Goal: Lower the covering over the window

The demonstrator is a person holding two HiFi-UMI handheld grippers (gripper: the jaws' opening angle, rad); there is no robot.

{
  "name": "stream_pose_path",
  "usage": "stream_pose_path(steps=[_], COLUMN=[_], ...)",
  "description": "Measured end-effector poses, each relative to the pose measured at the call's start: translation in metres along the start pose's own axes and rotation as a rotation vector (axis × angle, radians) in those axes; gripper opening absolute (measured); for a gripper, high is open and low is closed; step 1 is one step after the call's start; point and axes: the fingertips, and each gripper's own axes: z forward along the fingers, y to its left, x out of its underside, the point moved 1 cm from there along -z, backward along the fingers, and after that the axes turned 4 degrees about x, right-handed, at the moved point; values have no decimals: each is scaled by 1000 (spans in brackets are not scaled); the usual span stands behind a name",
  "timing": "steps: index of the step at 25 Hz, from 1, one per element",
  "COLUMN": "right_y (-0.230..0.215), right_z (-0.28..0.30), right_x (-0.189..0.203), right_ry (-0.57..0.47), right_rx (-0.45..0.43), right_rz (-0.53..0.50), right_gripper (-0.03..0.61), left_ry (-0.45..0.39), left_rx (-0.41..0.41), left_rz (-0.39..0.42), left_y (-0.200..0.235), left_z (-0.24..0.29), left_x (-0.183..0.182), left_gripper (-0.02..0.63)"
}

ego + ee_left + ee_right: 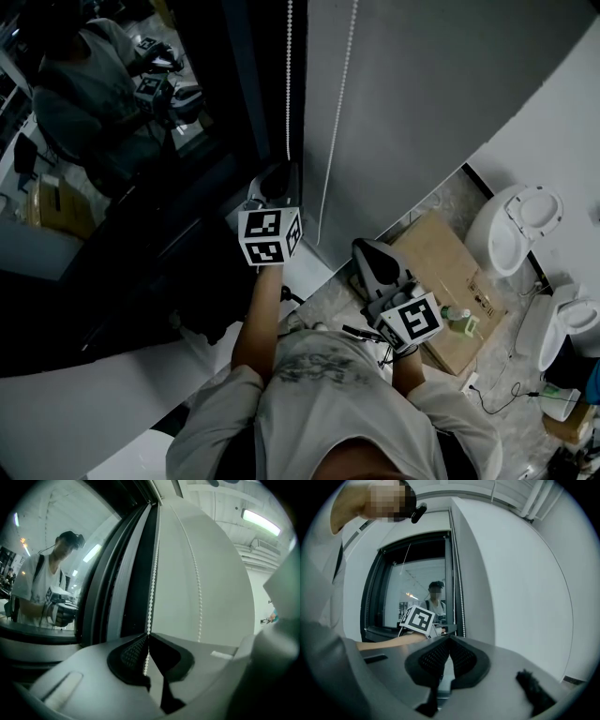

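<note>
A flat cardboard box [442, 274] lies just beside a white toilet [518, 225].

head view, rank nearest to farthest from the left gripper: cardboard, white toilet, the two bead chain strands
1. left bead strand, clamped in the left gripper.
2. right bead strand, hanging just to its right.
3. cardboard, on the floor, lower right.
4. white toilet, far right, beyond the cardboard.

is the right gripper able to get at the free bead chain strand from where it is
Probably yes: the free bead chain strand hangs clear, nothing between it and the right gripper; the left gripper is clamped on the other strand beside it. The right jaws are shut and must open first.
</note>
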Motion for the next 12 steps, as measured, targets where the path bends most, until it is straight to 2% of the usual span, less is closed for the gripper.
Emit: stream_pose_path(steps=[12], right_y=[15], right_z=[3], right_x=[-2], right_ry=[-32], right_rx=[-72], right_rz=[-39], right_gripper=[17], left_ry=[16], left_rx=[190], left_rz=[-7], left_y=[-39], left_z=[-52], left_x=[5], left_gripper=[12])
